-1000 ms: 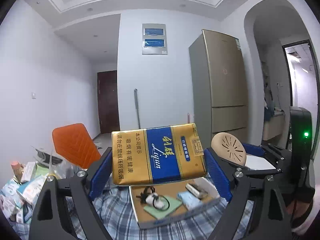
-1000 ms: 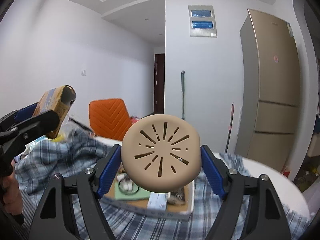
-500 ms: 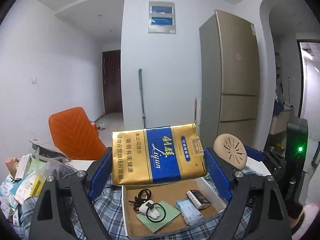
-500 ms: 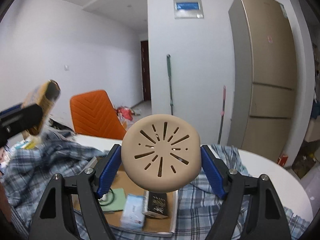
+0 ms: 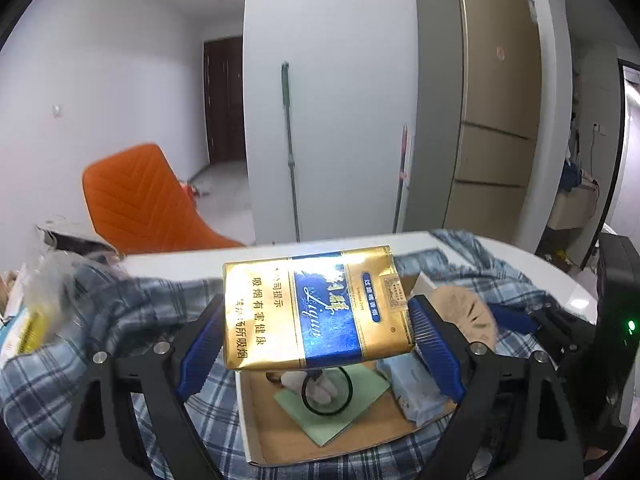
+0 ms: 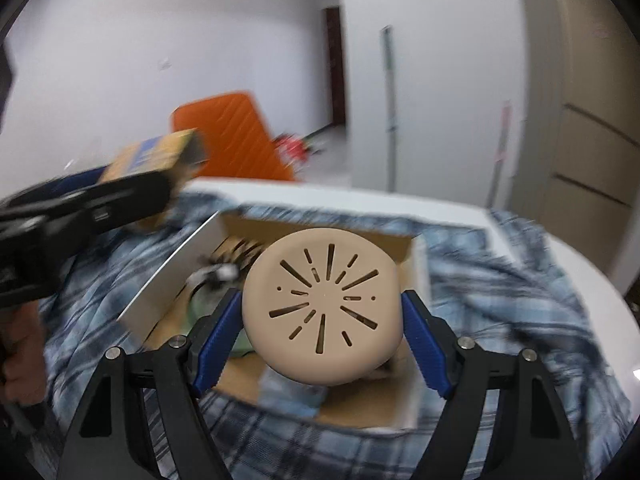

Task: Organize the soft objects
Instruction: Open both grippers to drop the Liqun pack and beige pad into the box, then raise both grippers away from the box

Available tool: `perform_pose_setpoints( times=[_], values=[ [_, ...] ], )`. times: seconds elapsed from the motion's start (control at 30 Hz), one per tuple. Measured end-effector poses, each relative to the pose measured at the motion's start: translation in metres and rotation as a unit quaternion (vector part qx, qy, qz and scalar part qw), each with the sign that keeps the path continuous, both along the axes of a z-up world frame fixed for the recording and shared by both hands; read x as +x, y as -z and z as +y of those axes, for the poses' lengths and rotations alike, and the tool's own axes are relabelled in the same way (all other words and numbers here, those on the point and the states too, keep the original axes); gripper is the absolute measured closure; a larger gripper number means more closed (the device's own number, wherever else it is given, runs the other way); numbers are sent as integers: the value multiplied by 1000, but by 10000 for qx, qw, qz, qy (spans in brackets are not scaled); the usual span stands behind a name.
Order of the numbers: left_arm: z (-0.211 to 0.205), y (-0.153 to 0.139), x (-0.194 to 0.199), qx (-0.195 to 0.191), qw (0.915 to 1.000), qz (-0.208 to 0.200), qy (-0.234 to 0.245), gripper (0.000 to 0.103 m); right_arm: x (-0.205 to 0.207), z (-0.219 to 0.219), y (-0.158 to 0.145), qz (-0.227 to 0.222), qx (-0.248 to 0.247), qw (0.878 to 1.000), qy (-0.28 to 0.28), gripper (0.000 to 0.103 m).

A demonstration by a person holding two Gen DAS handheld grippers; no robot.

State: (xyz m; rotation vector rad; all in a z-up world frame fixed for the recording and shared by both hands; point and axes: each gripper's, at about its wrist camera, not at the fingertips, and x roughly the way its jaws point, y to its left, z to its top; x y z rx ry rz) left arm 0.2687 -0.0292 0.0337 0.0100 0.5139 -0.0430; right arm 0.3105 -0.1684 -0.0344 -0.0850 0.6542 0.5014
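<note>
orange chair (image 5: 140, 200) behind the bench (image 5: 560, 280) | gold fridge (image 5: 492, 120) off to the right | mop handle (image 5: 290, 152) leaning on the white wall | dark door (image 5: 224, 100) down the hall

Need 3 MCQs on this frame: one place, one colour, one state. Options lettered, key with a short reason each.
1. Where is the open cardboard box?
A. on the plaid cloth
B. on the orange chair
C. on the floor

2. What colour is the slotted disc?
A. green
B. beige
C. black

3. What is the left gripper doing?
A. open, holding nothing
B. shut on the disc
C. shut on the gold-and-blue pack

Key: 1 A, plaid fabric surrounds the box on all sides. 2 B, a tan face with dark radial slots. 3 C, the blue pads press both ends of the pack, while the right gripper holds the disc.
</note>
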Motion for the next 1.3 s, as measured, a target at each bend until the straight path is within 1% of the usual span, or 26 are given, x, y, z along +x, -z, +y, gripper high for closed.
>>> perform_pose_setpoints(
  times=[0.07,0.17,0.23,0.3,0.4,0.47,0.57,0.6,0.67,0.73,0.77,0.87,0.9,0.93,0.97,1.03,1.07,1.1,1.2,1.3],
  values=[
    [1,9,9,-14,9998,189,32,13,-2,9,7,42,-125,9998,-128,26],
    [3,17,17,-48,9992,384,61,13,-2,13,11,111,-146,9997,-182,24],
    [5,23,16,-71,9990,442,36,13,1,13,15,224,-118,9996,-138,22],
    [4,25,14,-46,9991,433,-21,13,3,13,19,281,-194,9994,-50,19],
    [6,25,14,-73,9990,434,-96,13,1,12,16,79,-335,9994,80,13],
    [7,24,12,-99,9991,394,-97,13,-3,9,11,-77,-313,9994,96,6],
    [7,22,11,-134,9992,365,-51,13,-7,3,0,-258,-352,9989,176,6],
    [7,22,11,-159,9993,349,-37,13,-6,1,-4,-320,-421,9982,281,6],
    [7,21,9,-227,9993,295,32,13,0,-8,-9,-397,-542,9953,696,6],
    [8,20,7,-306,9993,178,98,12,9,-21,-10,-299,-427,9937,989,6],
    [7,20,6,-280,9994,168,119,12,13,-27,-10,-205,-340,9934,1073,6],
    [2,27,10,-244,9991,309,183,10,19,-43,-10,-31,-105,9922,1243,6],
    [2,30,11,-235,9989,354,195,9,20,-47,-11,-10,-65,9919,1270,6],
    [1,32,12,-204,9990,347,210,3,20,-49,-12,8,-27,9920,1266,6],
    [-1,33,11,-148,9993,283,216,0,20,-50,-13,16,7,9920,1262,6],
    [-4,34,10,89,9998,132,156,0,20,-51,-15,-19,25,9919,1273,6],
    [-6,34,10,149,9997,87,149,0,20,-51,-16,-40,23,9919,1269,6],
    [-7,34,9,150,9998,55,139,0,19,-51,-16,-60,12,9920,1261,6],
    [-3,33,8,-88,9998,74,149,0,16,-52,-20,-133,3,9919,1265,6],
    [2,29,7,-157,9998,48,86,0,14,-53,-25,-191,83,9916,1275,6]
  ],
)
